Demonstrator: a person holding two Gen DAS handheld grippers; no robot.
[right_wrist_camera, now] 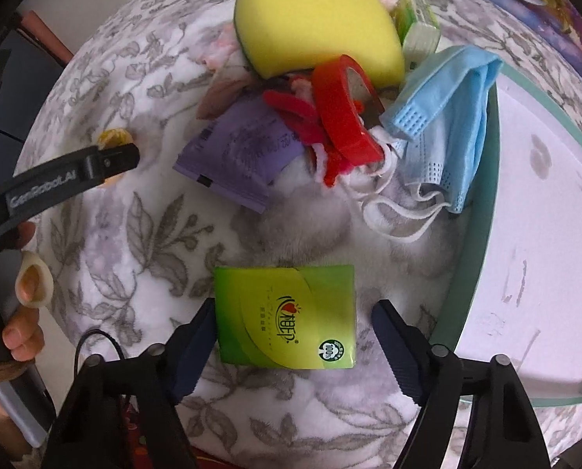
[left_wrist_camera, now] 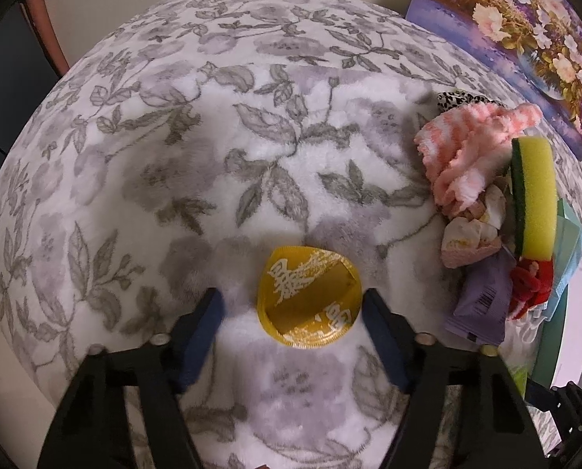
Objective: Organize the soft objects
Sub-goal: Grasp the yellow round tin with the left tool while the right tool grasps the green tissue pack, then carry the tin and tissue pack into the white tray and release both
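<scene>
My left gripper [left_wrist_camera: 293, 308] is open around a round yellow pouch [left_wrist_camera: 308, 297] that lies on the floral blanket [left_wrist_camera: 212, 136]. My right gripper [right_wrist_camera: 295, 330] is open around a green tissue pack [right_wrist_camera: 287, 316], its left finger close to the pack's edge. A pile of soft things lies beyond: a yellow-green sponge [right_wrist_camera: 314, 19], a blue face mask [right_wrist_camera: 443, 117], a purple packet [right_wrist_camera: 240, 152], a red tape roll [right_wrist_camera: 345, 113] and red yarn. The pile also shows in the left wrist view, with a pink towel [left_wrist_camera: 467, 152], the sponge [left_wrist_camera: 535, 191] and the purple packet [left_wrist_camera: 482, 301].
A white tray with a teal rim [right_wrist_camera: 478, 234] sits right of the pile. A flower painting [left_wrist_camera: 525, 31] leans at the back right. The left gripper's body [right_wrist_camera: 56, 179] and the hand holding it show at the left of the right wrist view.
</scene>
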